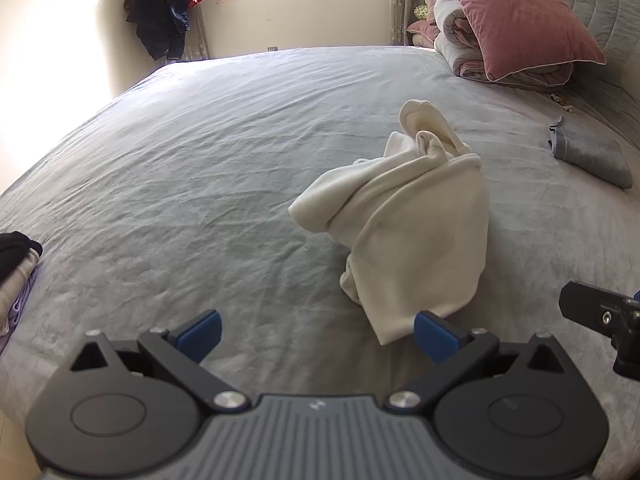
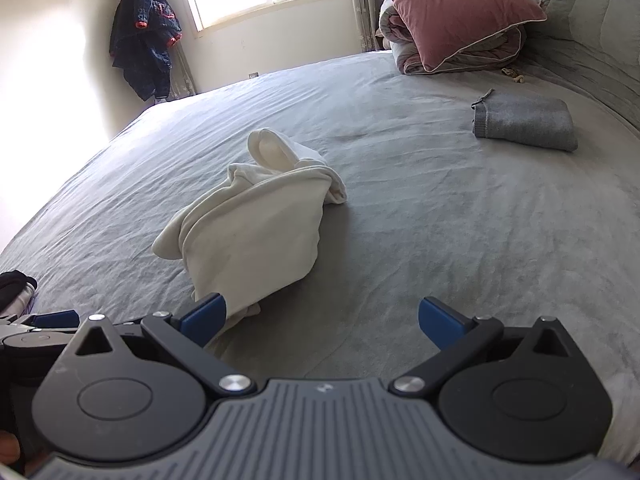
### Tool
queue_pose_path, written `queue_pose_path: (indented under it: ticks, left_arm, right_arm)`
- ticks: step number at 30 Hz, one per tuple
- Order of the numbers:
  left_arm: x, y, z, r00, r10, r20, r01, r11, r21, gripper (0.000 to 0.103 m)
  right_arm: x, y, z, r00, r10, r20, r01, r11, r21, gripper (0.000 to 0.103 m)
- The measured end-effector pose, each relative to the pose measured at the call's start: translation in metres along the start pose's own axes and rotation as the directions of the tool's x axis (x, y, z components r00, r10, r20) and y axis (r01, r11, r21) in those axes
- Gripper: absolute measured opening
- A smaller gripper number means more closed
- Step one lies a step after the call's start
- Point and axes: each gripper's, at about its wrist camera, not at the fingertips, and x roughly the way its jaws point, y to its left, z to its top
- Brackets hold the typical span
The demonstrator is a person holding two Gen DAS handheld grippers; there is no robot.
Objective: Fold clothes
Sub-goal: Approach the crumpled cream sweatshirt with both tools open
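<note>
A crumpled cream-white garment (image 1: 412, 216) lies bunched on the grey bed sheet (image 1: 180, 168); it also shows in the right wrist view (image 2: 256, 224). My left gripper (image 1: 316, 334) is open and empty, just in front of the garment's near corner, which lies by the right blue pad (image 1: 434, 336). My right gripper (image 2: 322, 320) is open and empty; the garment's near corner lies by its left pad (image 2: 204, 318). Part of the right gripper shows at the right edge of the left wrist view (image 1: 600, 316). Part of the left gripper shows at the left edge of the right wrist view (image 2: 40, 324).
A folded grey cloth (image 2: 524, 120) lies at the right of the bed. A pink pillow (image 2: 452, 4) rests on a rolled quilt at the headboard. A stack of folded clothes (image 1: 16, 272) sits at the left bed edge. A dark jacket (image 2: 144, 36) hangs in the far corner.
</note>
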Motion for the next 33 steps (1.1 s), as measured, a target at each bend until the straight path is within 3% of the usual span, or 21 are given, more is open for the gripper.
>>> queue_pose_path:
  ticks: [33]
  left_arm:
    - [0.0031, 0.0014, -0.0003, 1.0, 0.007, -0.012, -0.007, 1.0, 0.005, 0.103]
  right_arm:
    - [0.0017, 0.0005, -0.001, 1.0, -0.006, -0.006, 0.006, 1.0, 0.003, 0.103]
